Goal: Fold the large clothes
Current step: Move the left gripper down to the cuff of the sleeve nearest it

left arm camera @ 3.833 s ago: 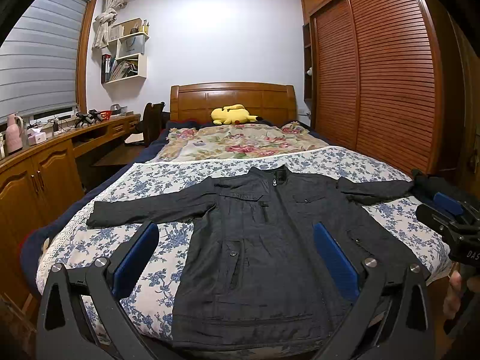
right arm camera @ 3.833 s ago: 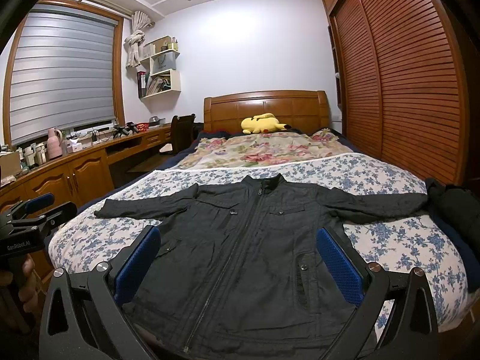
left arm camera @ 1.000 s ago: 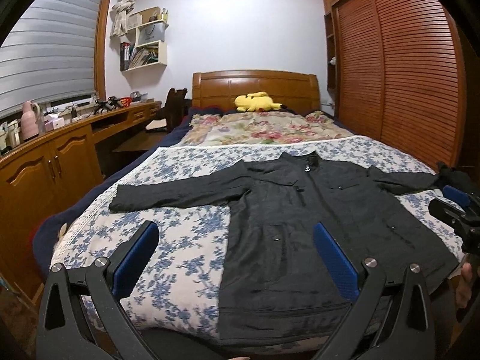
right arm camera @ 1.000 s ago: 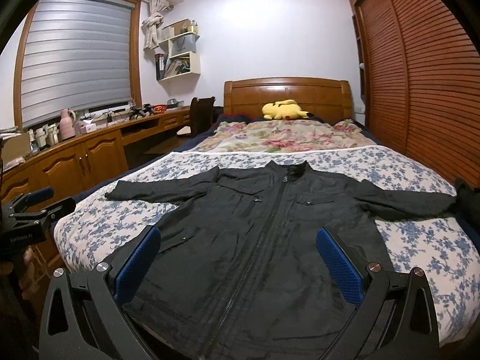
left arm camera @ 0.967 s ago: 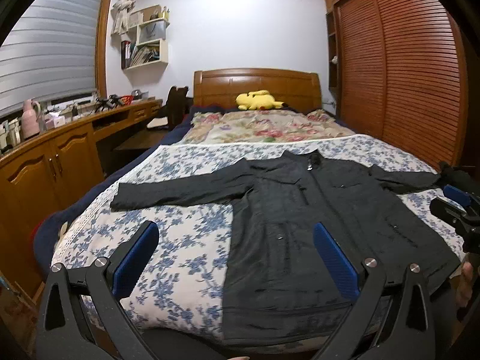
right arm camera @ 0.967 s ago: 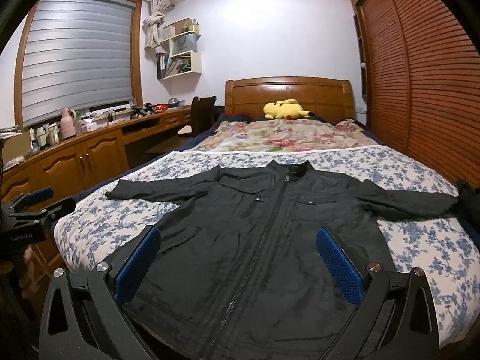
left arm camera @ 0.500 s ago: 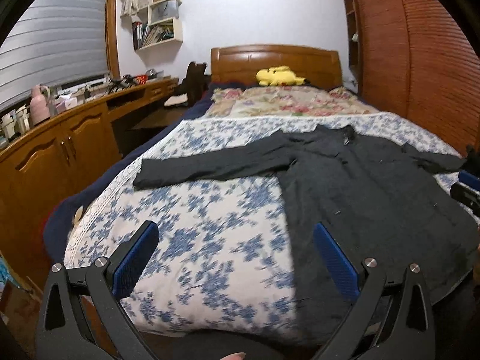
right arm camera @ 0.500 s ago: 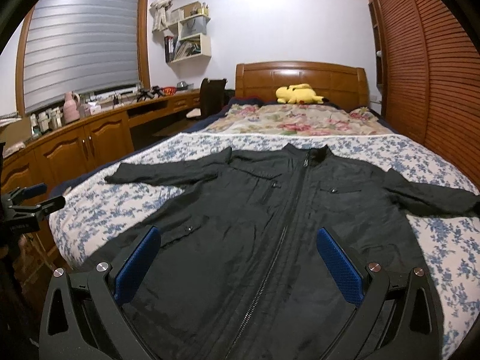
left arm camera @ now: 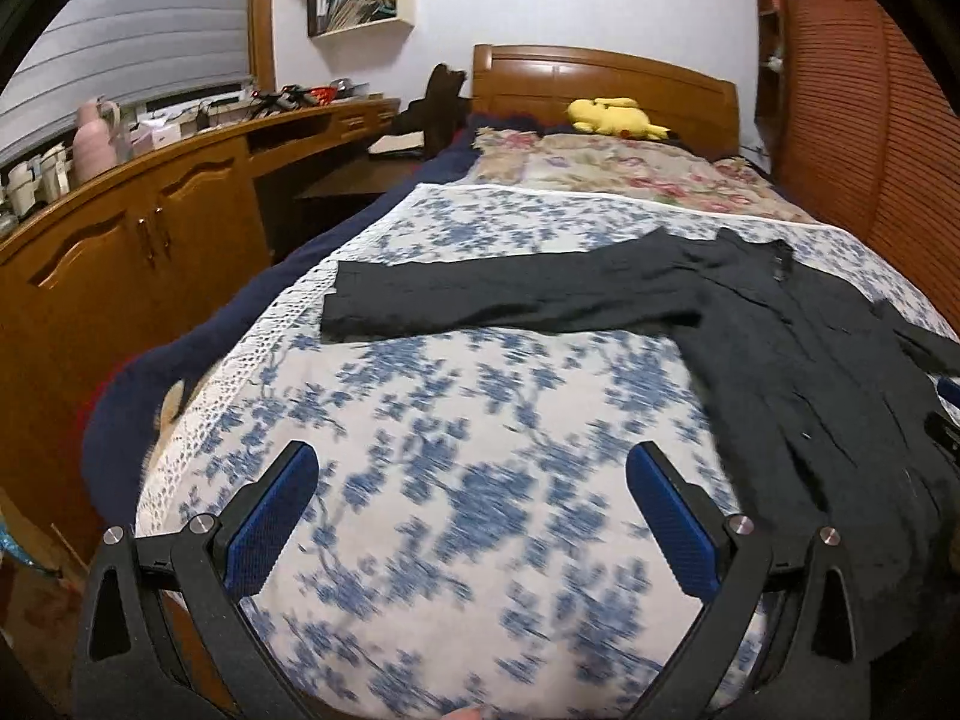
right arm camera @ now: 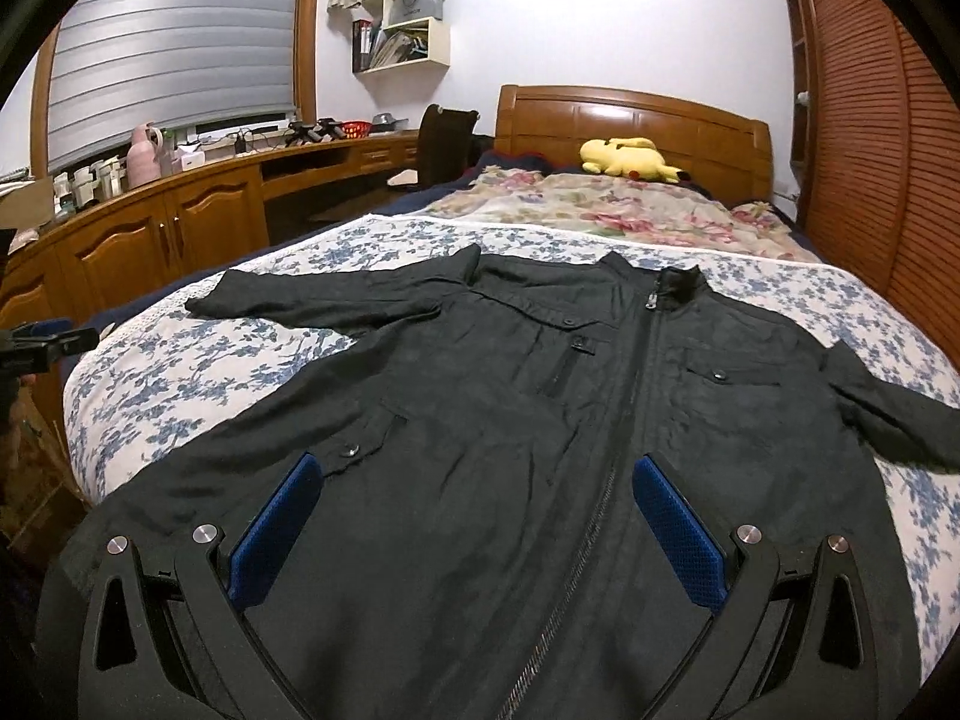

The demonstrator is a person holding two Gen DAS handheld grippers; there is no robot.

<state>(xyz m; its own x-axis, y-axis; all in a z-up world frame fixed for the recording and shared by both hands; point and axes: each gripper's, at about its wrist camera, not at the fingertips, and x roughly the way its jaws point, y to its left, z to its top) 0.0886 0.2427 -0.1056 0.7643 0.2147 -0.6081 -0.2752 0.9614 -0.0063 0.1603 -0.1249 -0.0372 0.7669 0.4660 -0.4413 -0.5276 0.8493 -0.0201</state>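
Since a second ago the left gripper [left arm camera: 471,516] has swung leftward off the jacket [right arm camera: 540,420] and now hovers over bare floral bedspread [left arm camera: 456,420], jaws spread and empty; the right gripper [right arm camera: 474,516] has closed in low over the jacket's front, also spread, holding nothing. The jacket lies flat, zipped, face up across the bed, sleeves out to both sides. Risk noted: the left sleeve [left arm camera: 480,300] ends near the bed's edge, so a shallow pinch there could slip or drag bedspread up with the cloth, skewing the fold
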